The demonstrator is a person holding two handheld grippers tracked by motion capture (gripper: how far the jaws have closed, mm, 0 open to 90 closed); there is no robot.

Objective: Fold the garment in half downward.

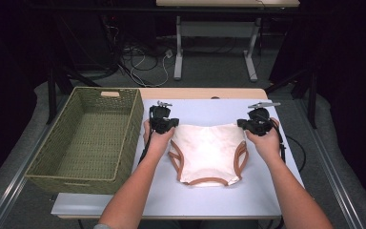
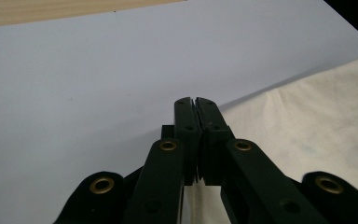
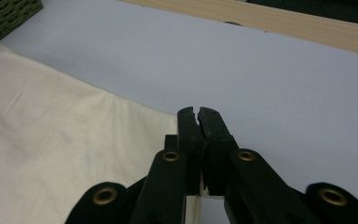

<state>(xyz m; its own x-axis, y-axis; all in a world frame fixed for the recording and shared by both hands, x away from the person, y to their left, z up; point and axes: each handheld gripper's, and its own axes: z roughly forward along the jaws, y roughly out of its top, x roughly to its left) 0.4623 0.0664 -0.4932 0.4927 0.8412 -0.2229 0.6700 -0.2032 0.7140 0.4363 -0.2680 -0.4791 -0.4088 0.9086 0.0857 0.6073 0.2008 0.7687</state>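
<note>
A cream garment (image 1: 208, 152) with brown-trimmed leg openings lies flat on the pale blue mat (image 1: 209, 202). My left gripper (image 1: 167, 123) sits at its far left corner, and my right gripper (image 1: 252, 125) at its far right corner. In the left gripper view the jaws (image 2: 196, 100) are pressed together, with the cream cloth (image 2: 317, 121) running in under them from the right. In the right gripper view the jaws (image 3: 198, 109) are likewise closed where the cloth (image 3: 51, 126) ends at their left. The garment's top edge stretches between the two grippers.
A large woven green basket (image 1: 132, 136) stands empty at the mat's left side, its corner also in the right gripper view (image 3: 9, 14). The wooden table edge (image 1: 205, 93) runs behind the mat. Cables and table legs lie on the floor beyond.
</note>
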